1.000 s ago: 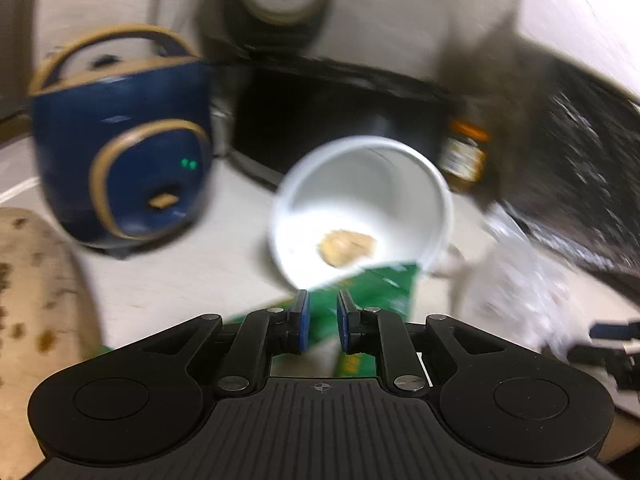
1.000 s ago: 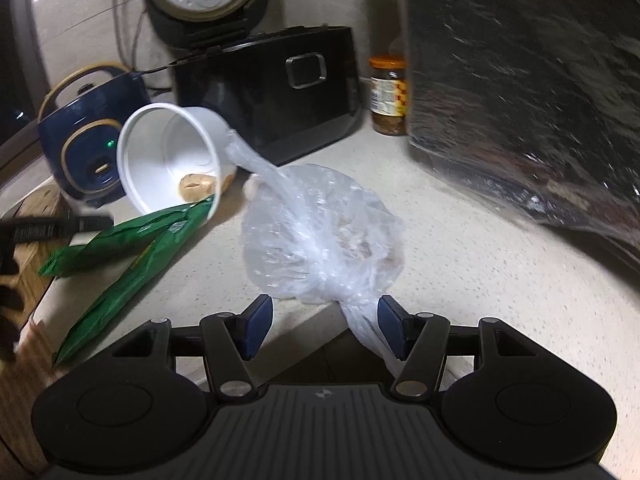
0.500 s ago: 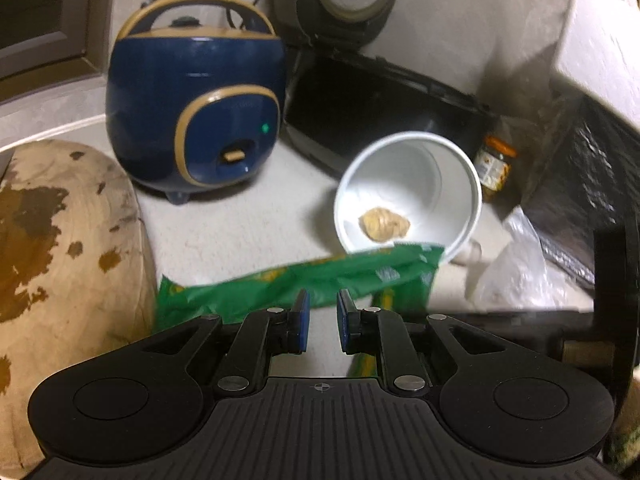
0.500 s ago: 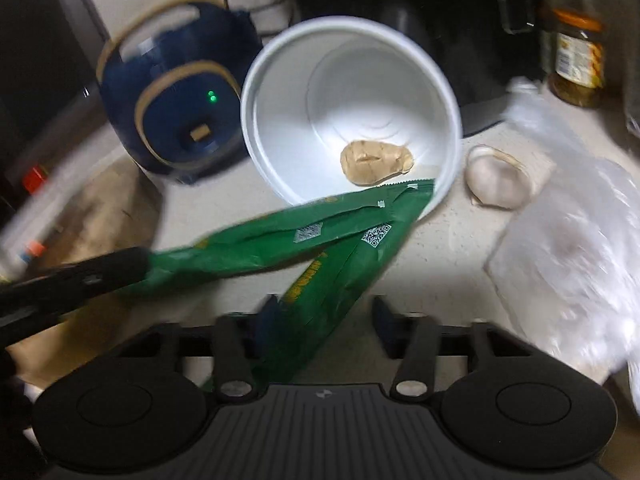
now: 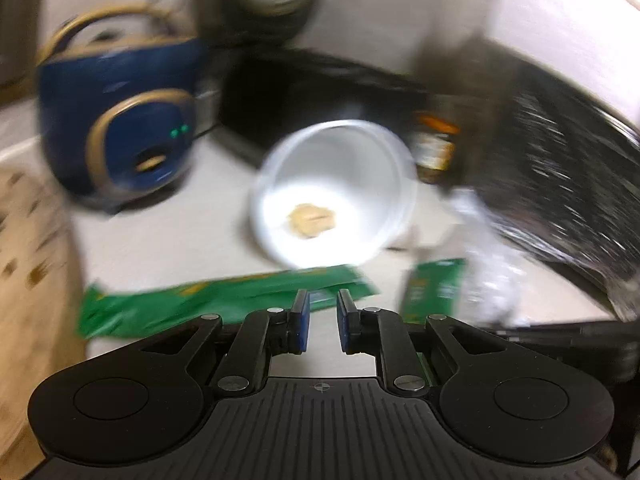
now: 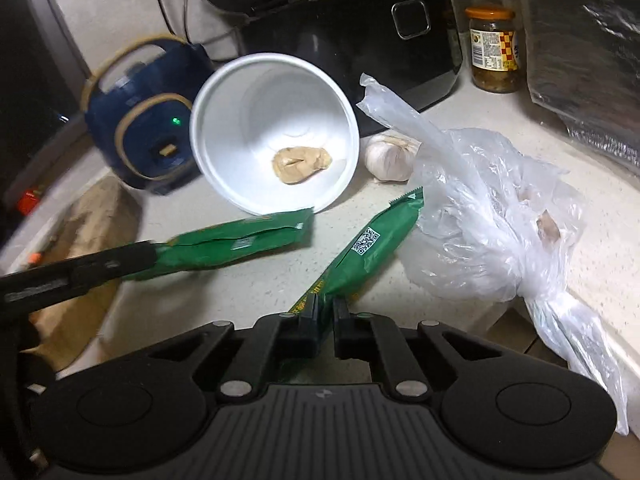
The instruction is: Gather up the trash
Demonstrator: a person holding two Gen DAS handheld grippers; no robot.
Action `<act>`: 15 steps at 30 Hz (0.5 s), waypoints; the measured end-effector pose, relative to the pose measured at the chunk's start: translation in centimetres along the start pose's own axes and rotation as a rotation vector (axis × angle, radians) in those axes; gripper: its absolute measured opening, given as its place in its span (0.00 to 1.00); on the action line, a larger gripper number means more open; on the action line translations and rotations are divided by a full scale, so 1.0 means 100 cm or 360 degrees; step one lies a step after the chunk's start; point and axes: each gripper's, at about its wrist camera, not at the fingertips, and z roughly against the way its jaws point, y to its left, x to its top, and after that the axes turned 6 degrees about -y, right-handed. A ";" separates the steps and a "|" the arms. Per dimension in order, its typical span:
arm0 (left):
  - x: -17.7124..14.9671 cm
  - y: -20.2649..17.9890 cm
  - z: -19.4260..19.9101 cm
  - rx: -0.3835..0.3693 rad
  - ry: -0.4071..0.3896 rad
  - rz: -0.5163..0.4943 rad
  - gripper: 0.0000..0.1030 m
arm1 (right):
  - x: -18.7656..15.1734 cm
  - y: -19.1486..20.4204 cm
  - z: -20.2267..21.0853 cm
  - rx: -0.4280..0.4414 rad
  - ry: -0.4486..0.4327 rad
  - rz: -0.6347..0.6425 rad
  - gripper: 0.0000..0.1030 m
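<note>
Item, right gripper (image 6: 326, 312): jaws drawn together on the near end of a long green foil snack wrapper (image 6: 368, 246), whose long axis runs from the fingertips up and to the right, its far crimped end touching a crumpled clear plastic bag (image 6: 484, 216). Item, second green foil wrapper (image 6: 236, 242): lies near level across the pale speckled countertop (image 6: 248, 284), right end just beneath the rim of a tipped white paper bowl (image 6: 276, 132) holding a tan scrap, left end at the tip of the left gripper (image 6: 148, 254), which enters from the left; whether that end is pinched there cannot be told. In the blurred left wrist view the left gripper (image 5: 322, 320) shows a narrow gap between its blue pads (image 5: 301, 320), nothing visibly between them, the wrapper (image 5: 224, 306) just beyond. Judgement: the right hand has its piece secured; the left is nearer the second wrapper.
</note>
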 end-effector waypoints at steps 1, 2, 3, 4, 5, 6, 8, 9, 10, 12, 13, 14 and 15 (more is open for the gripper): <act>0.000 -0.011 0.000 -0.0060 -0.0020 -0.0074 0.17 | 0.000 -0.004 0.008 0.0006 -0.0022 -0.0013 0.08; 0.000 -0.023 0.001 -0.0123 -0.0030 -0.0154 0.17 | 0.000 -0.007 0.017 -0.0001 -0.0054 -0.0009 0.09; 0.000 -0.035 -0.001 -0.0175 -0.0018 -0.0226 0.17 | -0.001 -0.011 0.028 -0.0030 -0.0096 0.0011 0.13; -0.002 -0.049 -0.005 -0.0214 0.0018 -0.0302 0.19 | -0.001 -0.014 0.037 -0.0059 -0.0131 0.0031 0.21; -0.004 -0.060 -0.011 -0.0221 0.0053 -0.0364 0.22 | -0.001 -0.018 0.047 -0.0091 -0.0169 0.0048 0.26; -0.007 -0.070 -0.018 -0.0205 0.0097 -0.0431 0.22 | -0.002 -0.023 0.056 -0.0113 -0.0195 0.0054 0.33; -0.018 -0.084 -0.035 -0.0100 0.0196 -0.0587 0.22 | -0.002 -0.035 0.069 -0.0142 -0.0231 0.0038 0.34; -0.024 -0.088 -0.041 -0.0053 0.0232 -0.0643 0.21 | -0.003 -0.041 0.075 -0.0146 -0.0240 0.0021 0.34; -0.031 -0.091 -0.047 -0.0028 0.0277 -0.0680 0.20 | -0.005 -0.047 0.079 -0.0151 -0.0245 0.0001 0.34; -0.039 -0.089 -0.053 -0.0050 0.0322 -0.0679 0.17 | -0.007 -0.055 0.085 -0.0163 -0.0249 -0.0028 0.34; -0.041 -0.089 -0.051 -0.0070 0.0303 -0.0675 0.17 | -0.010 -0.060 0.087 -0.0172 -0.0245 -0.0047 0.34; -0.042 -0.088 -0.050 -0.0074 0.0300 -0.0666 0.17 | -0.012 -0.062 0.085 -0.0180 -0.0239 -0.0064 0.34; -0.042 -0.085 -0.050 -0.0086 0.0305 -0.0640 0.17 | -0.014 -0.066 0.086 -0.0185 -0.0228 -0.0086 0.34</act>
